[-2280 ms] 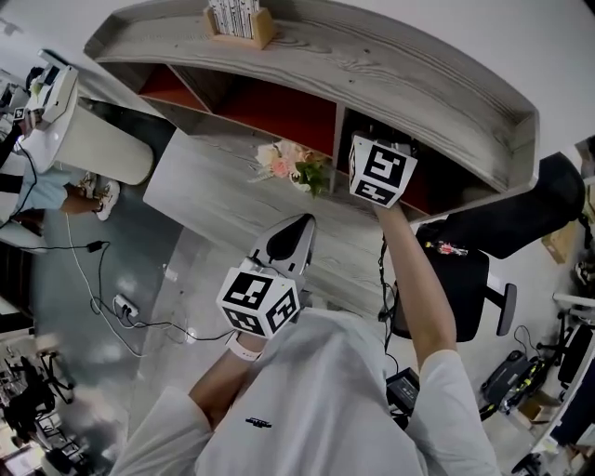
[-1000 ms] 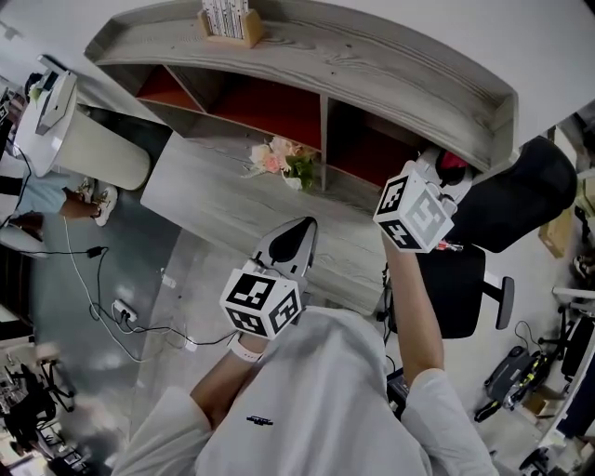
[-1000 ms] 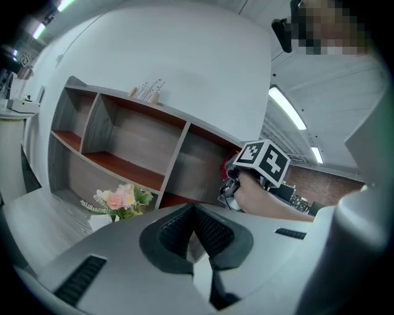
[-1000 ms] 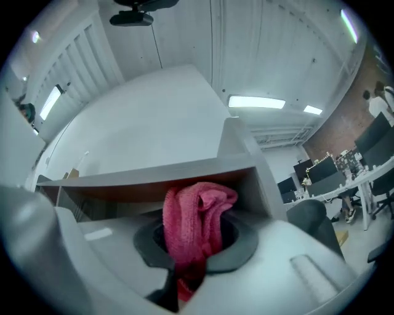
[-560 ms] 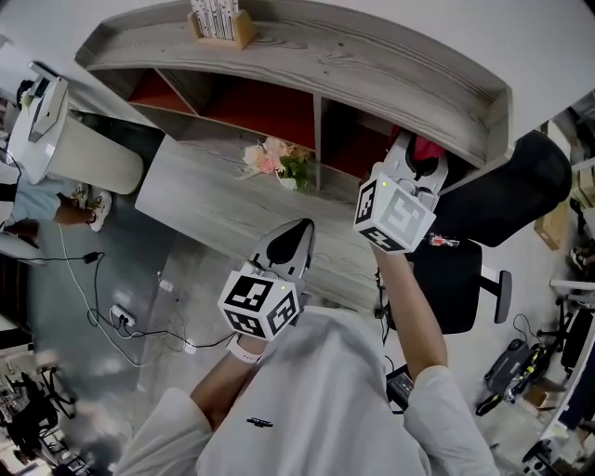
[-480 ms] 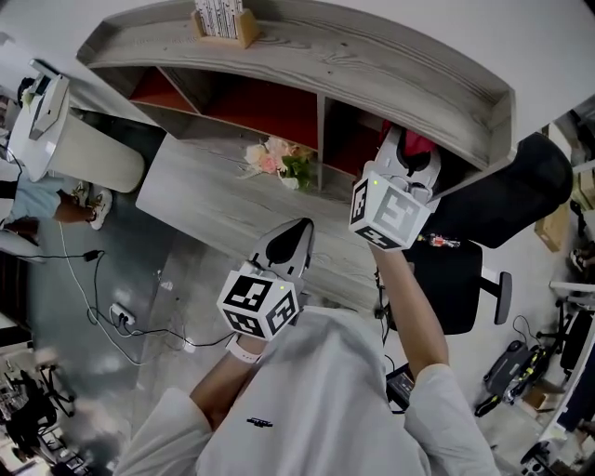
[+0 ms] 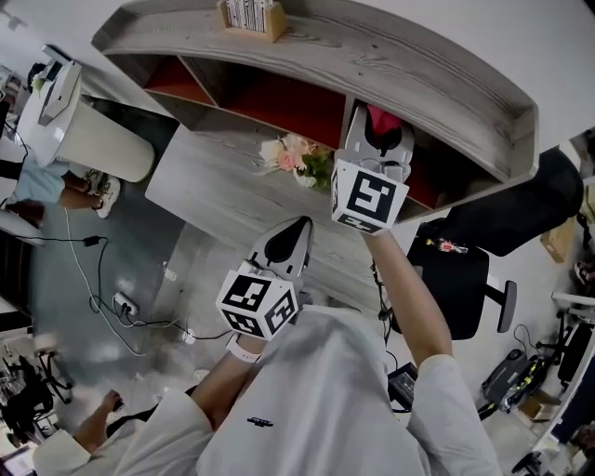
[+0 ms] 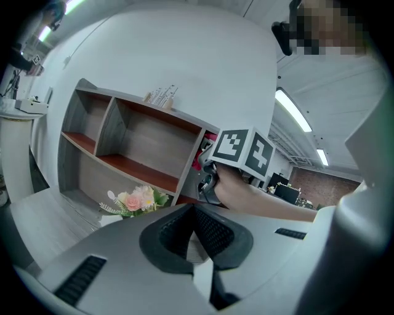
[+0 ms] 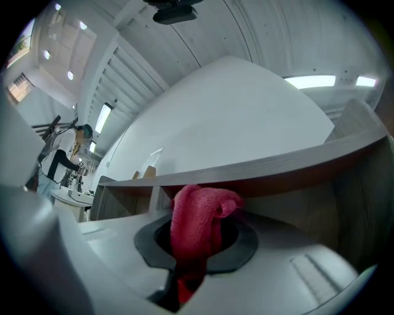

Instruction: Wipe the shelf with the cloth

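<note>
A red cloth (image 7: 384,119) is clamped between the jaws of the right gripper (image 7: 376,139), which is held up at the mouth of the right-hand compartment of the grey wooden shelf (image 7: 437,84), just right of the upright divider, upper centre of the head view. In the right gripper view the jaws of the right gripper (image 9: 196,246) are seen closed on the lower part of the cloth (image 9: 200,215), and the bunched top of the cloth is raised close under the top board of the shelf (image 9: 277,163); whether cloth and board touch cannot be told. The left gripper (image 7: 296,230) is held low at the centre of the head view, over the near edge of the table (image 7: 214,191) and well apart from the shelf. In its own view the jaws of the left gripper (image 8: 194,218) are seen pressed together with nothing between them, and the shelf (image 8: 141,132) is seen beyond, at the left of the frame. A small bunch of flowers (image 7: 299,158) lies on the table at the foot of the shelf, just left of the right gripper. A small wooden rack (image 7: 249,16) stands on the top board of the shelf, at the upper edge of the head view.
</note>
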A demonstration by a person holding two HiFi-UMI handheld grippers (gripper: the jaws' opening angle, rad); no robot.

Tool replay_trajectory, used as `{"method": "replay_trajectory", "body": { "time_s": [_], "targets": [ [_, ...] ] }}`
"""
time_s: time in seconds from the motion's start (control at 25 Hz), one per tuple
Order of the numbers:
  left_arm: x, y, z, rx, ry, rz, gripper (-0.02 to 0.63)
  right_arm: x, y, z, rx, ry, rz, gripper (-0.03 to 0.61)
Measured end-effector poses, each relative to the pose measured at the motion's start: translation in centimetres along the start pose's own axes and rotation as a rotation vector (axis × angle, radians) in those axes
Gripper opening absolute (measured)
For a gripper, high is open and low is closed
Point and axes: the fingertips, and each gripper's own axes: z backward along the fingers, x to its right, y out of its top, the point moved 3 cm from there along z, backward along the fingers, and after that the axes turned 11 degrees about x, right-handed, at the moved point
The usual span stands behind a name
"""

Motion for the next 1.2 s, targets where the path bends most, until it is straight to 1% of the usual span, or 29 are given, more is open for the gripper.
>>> {"method": "replay_trajectory", "body": {
  "time_s": [0.12,0.2,0.28,0.36,0.48,0.56,0.68,0.76,0.84,0.92,1.04,1.2],
  "targets": [
    [-0.3,0.1,0.1,-0.001,-0.002,0.002,-0.001,0.5,-0.2,-0.6,-0.009,-0.006,0.007,0.051],
    [-0.5,0.1,0.0,-0.003,-0.005,0.003,0.000,1.2,-0.4,-0.8,-0.012,-0.028,0.015,0.052],
    [-0.6,0.2,-0.2,-0.003,-0.008,0.005,0.000,2.6,-0.6,-0.8,-0.014,-0.091,0.012,0.052],
    [-0.6,0.3,-0.3,-0.002,-0.013,0.005,0.000,4.8,-0.4,-0.4,-0.014,-0.182,0.002,0.060],
    [-0.7,0.5,-0.4,-0.002,-0.018,0.001,-0.001,7.8,0.0,0.6,0.008,-0.295,-0.034,0.060],
    [-0.8,0.5,-0.4,-0.006,-0.020,-0.001,-0.001,9.8,0.2,1.3,0.030,-0.378,-0.085,0.060],
    [-0.7,0.4,-0.6,-0.014,-0.028,-0.002,-0.001,13.5,0.5,2.8,0.076,-0.513,-0.192,0.060],
    [-0.4,0.1,-0.8,-0.021,-0.042,-0.002,0.000,15.6,1.0,3.9,0.117,-0.581,-0.252,0.058],
    [0.0,-0.2,-1.1,-0.029,-0.061,-0.003,0.000,16.8,1.5,4.7,0.152,-0.615,-0.299,0.058],
    [0.4,-0.4,-1.3,-0.038,-0.074,-0.005,-0.001,17.1,1.7,5.3,0.169,-0.640,-0.345,0.058],
    [1.0,-0.8,-1.5,-0.051,-0.088,-0.008,0.000,17.2,1.6,5.9,0.165,-0.680,-0.433,0.058],
    [1.7,-0.5,-1.6,-0.047,-0.098,-0.010,0.000,17.7,1.6,6.8,0.174,-0.777,-0.530,0.058]
  ]
}}
